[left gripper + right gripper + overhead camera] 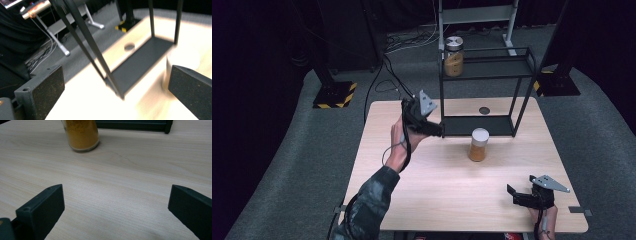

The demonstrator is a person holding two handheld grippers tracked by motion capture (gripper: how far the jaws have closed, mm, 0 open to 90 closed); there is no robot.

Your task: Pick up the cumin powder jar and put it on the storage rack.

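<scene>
A jar of orange powder with a white lid (479,144) stands on the wooden table (437,190), just in front of a black two-shelf rack (484,95). A second jar with a metal lid (454,56) sits on the rack's top shelf at its left end. My left gripper (436,129) is raised above the table, left of the rack's lower shelf, open and empty; its own view shows the rack posts (85,37) and the white-lidded jar (182,60), blurred. My right gripper (513,195) rests open near the table's front right edge, and the jar (81,135) stands ahead of it.
A small round hole (484,110) sits in the tabletop behind the rack's lower shelf. On the grey carpet behind the table are cables (384,82), a stand base with yellow-black stripes (334,95) and a grey metal frame (477,20).
</scene>
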